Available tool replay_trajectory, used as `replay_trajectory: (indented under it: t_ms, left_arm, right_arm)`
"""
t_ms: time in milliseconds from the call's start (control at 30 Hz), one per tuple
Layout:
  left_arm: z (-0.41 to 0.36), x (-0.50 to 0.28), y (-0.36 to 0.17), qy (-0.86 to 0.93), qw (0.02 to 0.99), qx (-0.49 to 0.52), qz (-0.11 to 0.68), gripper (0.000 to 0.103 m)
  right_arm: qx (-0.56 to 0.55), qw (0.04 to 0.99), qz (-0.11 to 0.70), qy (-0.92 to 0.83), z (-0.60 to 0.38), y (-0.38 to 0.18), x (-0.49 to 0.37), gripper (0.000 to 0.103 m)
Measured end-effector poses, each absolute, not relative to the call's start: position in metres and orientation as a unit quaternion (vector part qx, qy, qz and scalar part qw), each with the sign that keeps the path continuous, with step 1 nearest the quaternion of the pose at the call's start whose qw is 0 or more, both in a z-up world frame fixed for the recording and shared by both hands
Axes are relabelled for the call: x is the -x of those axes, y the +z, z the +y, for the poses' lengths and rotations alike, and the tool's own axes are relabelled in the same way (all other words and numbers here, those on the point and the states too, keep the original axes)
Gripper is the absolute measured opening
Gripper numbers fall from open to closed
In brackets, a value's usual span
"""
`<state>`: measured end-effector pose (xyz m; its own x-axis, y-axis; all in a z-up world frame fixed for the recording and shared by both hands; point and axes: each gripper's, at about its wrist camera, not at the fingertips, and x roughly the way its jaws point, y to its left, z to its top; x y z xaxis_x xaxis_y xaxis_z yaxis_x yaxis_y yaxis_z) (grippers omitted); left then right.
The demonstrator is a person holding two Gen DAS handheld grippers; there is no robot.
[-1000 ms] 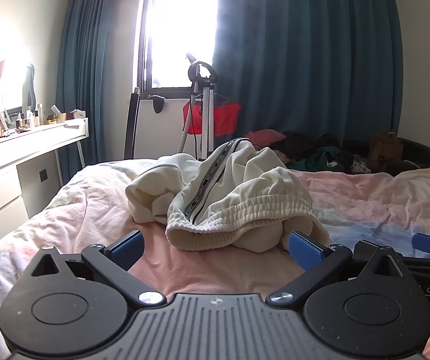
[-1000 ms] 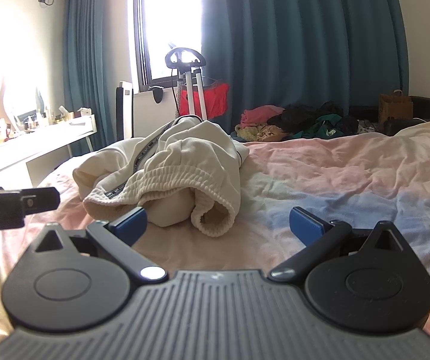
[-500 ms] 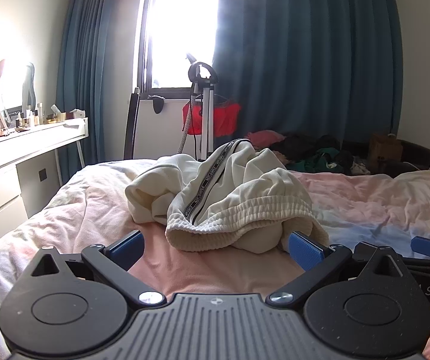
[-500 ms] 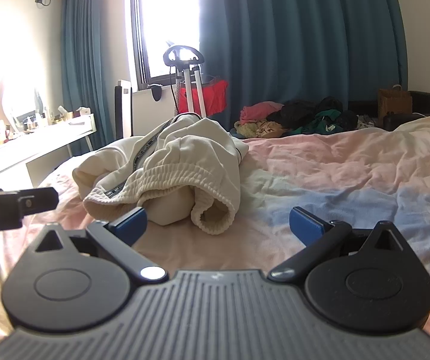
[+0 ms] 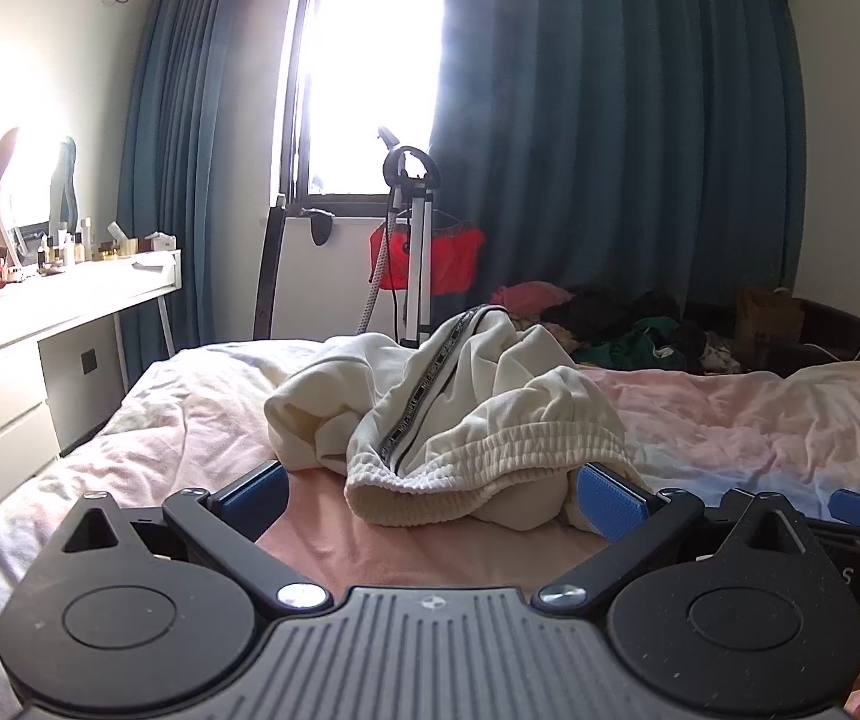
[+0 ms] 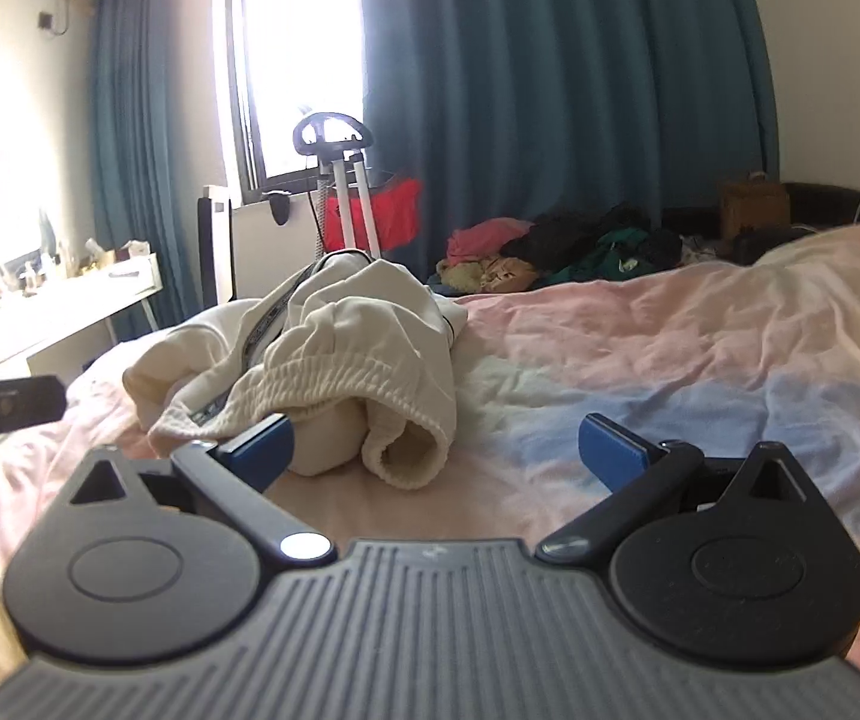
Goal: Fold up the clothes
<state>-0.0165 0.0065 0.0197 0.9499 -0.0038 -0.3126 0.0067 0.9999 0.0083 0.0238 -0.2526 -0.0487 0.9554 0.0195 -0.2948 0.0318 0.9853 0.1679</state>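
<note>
Cream sweatpants (image 5: 466, 414) lie crumpled, elastic waistband facing the tools.

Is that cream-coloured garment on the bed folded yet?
No. The cream garment lies in a crumpled heap on the bed, its elastic waistband bunched up and gaping.

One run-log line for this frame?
stage: pre-grasp | left hand-held gripper: open, empty | right hand-held gripper: open, empty | pants: crumpled on bed
</note>
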Motion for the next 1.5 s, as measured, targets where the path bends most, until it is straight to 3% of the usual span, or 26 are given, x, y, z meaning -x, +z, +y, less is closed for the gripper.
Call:
replay_trajectory:
  t_ms: [300,367,433,467,600,800,1033,1067,1133,1500]
  left_arm:
    - [0.016,0.029,0.024,0.020,0.990,-0.015,0.138,0.103]
    - [0.020,0.026,0.022,0.020,0.989,-0.003,0.144,0.103]
    - [0.024,0.023,0.021,0.020,0.988,0.010,0.150,0.103]
    - [0.025,0.021,0.019,0.021,0.988,0.015,0.154,0.103]
    - [0.029,0.008,0.010,0.016,0.986,0.030,0.166,0.103]
    - [0.033,-0.017,0.002,0.044,0.987,0.034,0.152,0.103]
    - [0.031,-0.047,-0.020,0.043,0.984,0.018,0.173,0.103]
    - [0.030,-0.052,-0.024,0.041,0.984,0.018,0.175,0.103]
    - [0.029,-0.061,-0.030,0.036,0.983,0.018,0.180,0.103]
    - [0.017,-0.071,-0.062,0.014,0.974,-0.047,0.219,0.103]
  right_arm:
    - [-0.125,0.976,0.179,0.005,-0.260,-0.068,-0.057,0.103]
    - [-0.152,0.968,0.198,0.003,-0.266,-0.076,-0.073,0.098]
    - [-0.178,0.960,0.215,0.002,-0.272,-0.085,-0.088,0.088]
    - [-0.191,0.956,0.224,0.001,-0.275,-0.089,-0.096,0.075]
    - [-0.264,0.933,0.244,-0.008,-0.293,-0.108,-0.127,0.067]
    - [-0.316,0.909,0.273,0.009,-0.288,-0.137,-0.176,0.035]
    - [-0.280,0.925,0.255,0.011,-0.265,-0.141,-0.213,0.034]
    - [-0.283,0.925,0.254,0.013,-0.266,-0.141,-0.215,0.031]
    - [-0.282,0.924,0.256,0.018,-0.269,-0.137,-0.211,0.014]
    - [-0.175,0.967,0.187,0.009,-0.286,-0.044,-0.128,0.012]
